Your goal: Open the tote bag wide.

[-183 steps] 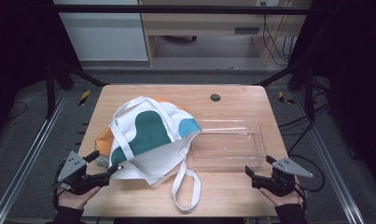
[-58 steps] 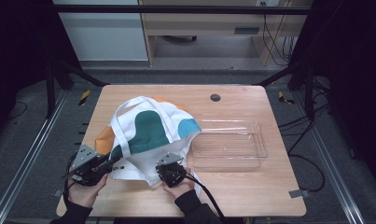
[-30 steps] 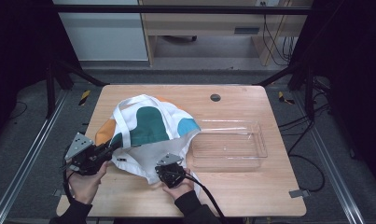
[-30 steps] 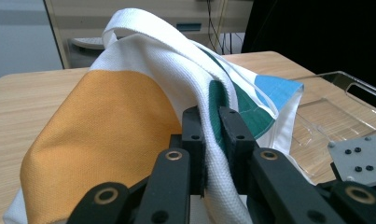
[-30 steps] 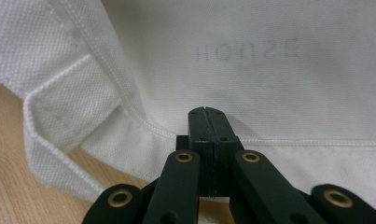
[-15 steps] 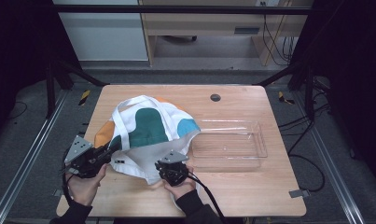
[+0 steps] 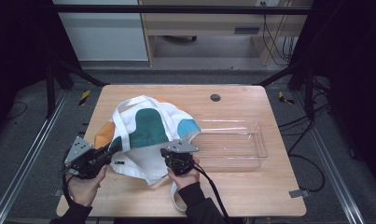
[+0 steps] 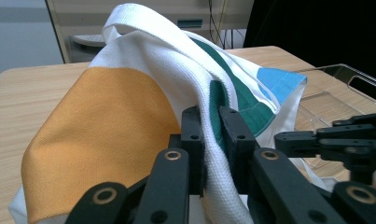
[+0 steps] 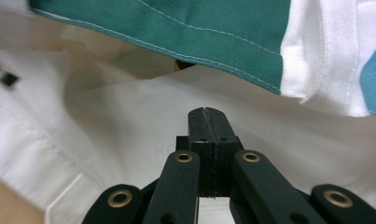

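A white tote bag [image 7: 148, 130] with green, orange and blue patches lies on the wooden table [image 7: 251, 191], left of centre. My left gripper [image 7: 112, 150] is at its near left edge. In the left gripper view it [image 8: 210, 116] is shut on a white strap and the cloth [image 8: 106, 121] beside it. My right gripper [image 7: 175, 153] is at the bag's near edge. Its jaws [image 9: 208, 112] are pressed together, with their tips against the white inner cloth [image 9: 129, 107] under the lifted green rim. I cannot tell whether any cloth is pinched between them.
A clear plastic tray [image 7: 232, 144] stands right of the bag, close to my right gripper, and also appears in the left gripper view [image 8: 335, 93]. A loose strap loop [image 7: 174, 200] trails toward the front edge. A small dark round object [image 7: 215, 97] sits at the table's back.
Both grippers came in from the table's front corners to the bag's near edge. In the last second the right gripper rose slightly at the bag's edge, while the left stayed put.
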A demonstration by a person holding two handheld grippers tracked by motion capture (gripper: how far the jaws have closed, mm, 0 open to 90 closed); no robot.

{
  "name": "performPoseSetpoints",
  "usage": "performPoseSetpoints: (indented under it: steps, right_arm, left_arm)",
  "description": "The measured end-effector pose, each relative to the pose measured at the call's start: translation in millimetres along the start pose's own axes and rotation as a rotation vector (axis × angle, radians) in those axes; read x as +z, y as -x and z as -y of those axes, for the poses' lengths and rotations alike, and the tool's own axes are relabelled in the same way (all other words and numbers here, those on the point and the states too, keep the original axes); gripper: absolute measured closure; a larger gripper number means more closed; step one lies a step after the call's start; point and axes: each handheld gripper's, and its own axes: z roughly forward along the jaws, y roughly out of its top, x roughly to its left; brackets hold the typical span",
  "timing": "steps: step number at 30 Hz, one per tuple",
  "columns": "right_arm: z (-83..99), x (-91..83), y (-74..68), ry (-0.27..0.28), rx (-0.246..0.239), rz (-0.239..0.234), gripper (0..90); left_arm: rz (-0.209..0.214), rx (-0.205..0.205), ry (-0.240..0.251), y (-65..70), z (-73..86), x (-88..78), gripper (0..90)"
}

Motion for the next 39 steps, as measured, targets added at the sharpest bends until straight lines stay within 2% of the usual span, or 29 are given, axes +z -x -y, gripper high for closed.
performPoseSetpoints:
  steps: [3,7,9,14,17,19,20,21,22,27,29,30,31,32,35,39]
  right_arm:
    - [-1.4,10.0,0.9,0.014,0.042,-0.002,90.0]
    - [-7.0,12.5,-0.8,0.037,0.037,0.007,90.0]
    - [-17.4,9.8,-3.1,0.068,0.029,0.01,90.0]
    - [-31.9,2.4,-3.2,0.117,0.009,0.016,90.0]
    - [-43.6,-5.7,-2.0,0.156,0.004,0.018,90.0]
    - [-48.6,-9.0,-1.2,0.17,-0.003,0.021,90.0]
    - [-48.6,-9.0,-1.2,0.17,-0.003,0.021,90.0]
    - [-53.1,-11.9,-1.4,0.179,-0.006,0.017,90.0]
    - [-53.1,-11.9,-1.4,0.179,-0.006,0.017,90.0]
    - [-58.5,-15.5,-2.7,0.182,-0.02,0.012,90.0]
    - [-60.0,-15.5,-3.2,0.181,-0.023,0.01,90.0]
    - [-60.5,-15.4,-3.2,0.182,-0.026,0.01,90.0]
    - [-61.3,-15.3,-3.8,0.184,-0.025,0.01,90.0]
    - [-61.3,-15.3,-3.8,0.184,-0.025,0.01,90.0]
    - [-65.1,-15.0,-4.8,0.182,-0.026,0.01,90.0]
    - [-68.0,-13.7,-5.9,0.186,-0.029,0.005,90.0]
  left_arm:
    - [0.001,0.004,-0.003,0.0,1.8,0.1,80.6]
    - [-0.001,0.011,-0.005,-0.7,3.4,0.1,80.0]
    - [-0.007,0.012,0.0,-1.1,4.0,-0.6,77.0]
    - [-0.014,0.02,0.009,-1.4,4.2,-2.3,66.8]
    - [-0.02,0.034,0.024,0.7,3.0,-5.6,57.6]
    - [-0.039,0.072,0.054,5.7,-0.9,-11.5,52.9]
    - [-0.039,0.072,0.054,5.7,-0.9,-11.5,50.7]
    - [-0.042,0.1,0.06,10.4,-5.7,-15.9,47.1]
    - [-0.042,0.1,0.06,10.4,-5.7,-15.9,45.0]
    - [-0.019,0.149,0.041,21.1,-18.2,-18.6,39.7]
    - [-0.025,0.178,0.024,26.7,-23.6,-14.4,36.1]
    - [-0.025,0.178,0.024,26.7,-23.6,-14.4,35.6]
    - [-0.032,0.201,0.003,30.2,-27.3,-8.5,33.8]
    - [-0.032,0.201,0.003,30.2,-27.3,-8.5,32.8]
    - [-0.029,0.205,-0.036,32.0,-32.8,1.1,31.5]
    - [-0.031,0.223,-0.049,38.2,-37.6,8.2,30.6]
